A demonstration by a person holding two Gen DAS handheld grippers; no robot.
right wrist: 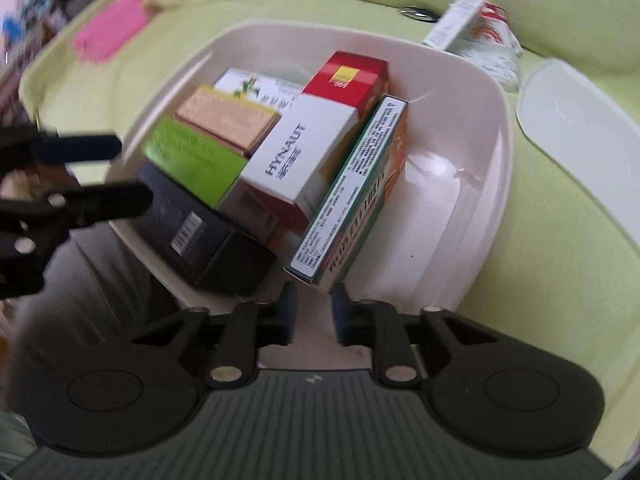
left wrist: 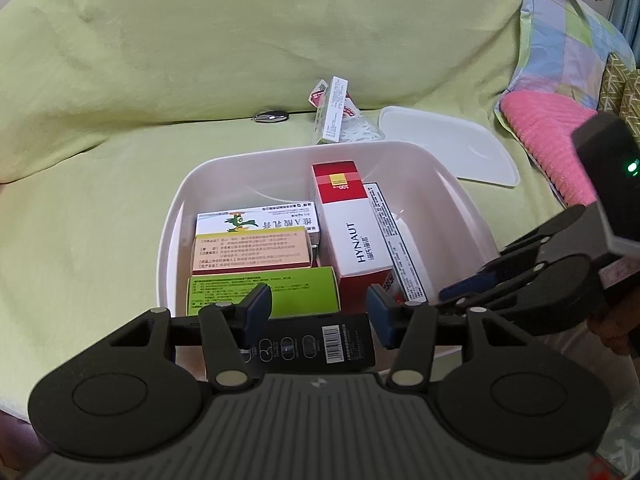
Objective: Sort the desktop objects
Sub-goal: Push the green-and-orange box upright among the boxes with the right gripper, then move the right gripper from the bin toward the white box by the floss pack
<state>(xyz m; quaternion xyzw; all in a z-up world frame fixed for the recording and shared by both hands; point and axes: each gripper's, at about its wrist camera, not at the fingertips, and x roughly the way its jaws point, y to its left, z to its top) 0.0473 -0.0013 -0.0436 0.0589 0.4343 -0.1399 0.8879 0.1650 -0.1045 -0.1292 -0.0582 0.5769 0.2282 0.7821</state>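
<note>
A white bin (left wrist: pixel 172 220) (right wrist: pixel 508 140) sits on a green-covered sofa and holds several medicine boxes. Among them are a red-and-white HYNAUT box (left wrist: pixel 352 236) (right wrist: pixel 296 152), a green box (left wrist: pixel 296 292) (right wrist: pixel 192 160) and a green-and-orange box (right wrist: pixel 360 184) standing on edge. A black box (left wrist: pixel 312 340) (right wrist: pixel 200 232) lies at the bin's near edge. My left gripper (left wrist: pixel 318 310) (right wrist: pixel 135 172) is wide open just over it, and the box runs past the left finger. My right gripper (right wrist: pixel 314 310) (left wrist: pixel 444 298) has a narrow gap with nothing in it, just short of the green-and-orange box's corner.
The bin's white lid (left wrist: pixel 440 144) (right wrist: pixel 580 128) lies beside it on the sofa. Behind the bin are a slim white box (left wrist: pixel 332 112) (right wrist: pixel 456 16), a packet of white sticks (left wrist: pixel 360 128) and a dark key fob (left wrist: pixel 270 117). A pink cloth (left wrist: pixel 548 140) lies to the side.
</note>
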